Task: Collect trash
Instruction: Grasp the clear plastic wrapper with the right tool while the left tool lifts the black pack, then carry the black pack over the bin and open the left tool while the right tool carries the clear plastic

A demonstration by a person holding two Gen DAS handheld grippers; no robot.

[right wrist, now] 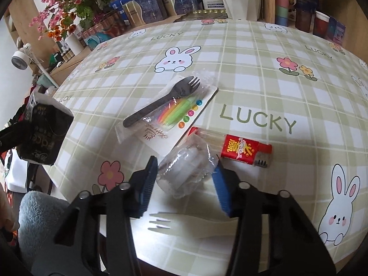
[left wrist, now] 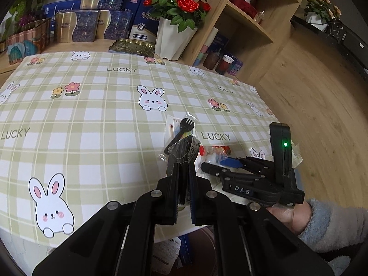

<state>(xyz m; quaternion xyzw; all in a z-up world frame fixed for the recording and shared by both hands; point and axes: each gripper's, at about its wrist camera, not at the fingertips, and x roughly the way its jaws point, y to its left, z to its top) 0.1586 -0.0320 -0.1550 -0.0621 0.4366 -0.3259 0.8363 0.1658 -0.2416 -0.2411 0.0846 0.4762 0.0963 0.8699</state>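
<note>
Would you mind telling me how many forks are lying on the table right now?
2. A black plastic fork lies on the candle packet beyond the right tool. A pale wooden fork lies under that tool, at the table's near edge. Others may be hidden.

"LUCKY" stood printed several times on the checked tablecloth (left wrist: pixel 92 119), in green capitals. "DAS" read in white letters on the right gripper (left wrist: pixel 241 189) body, seen from the left wrist. The red lighter (right wrist: pixel 243 151) bore yellow Chinese characters, not clearly readable. The candle card (right wrist: pixel 161 131) carried cursive script, upside down, seemingly "Happy". Blue boxes (left wrist: pixel 145 20) at the back showed Chinese print, too small to read.
</note>
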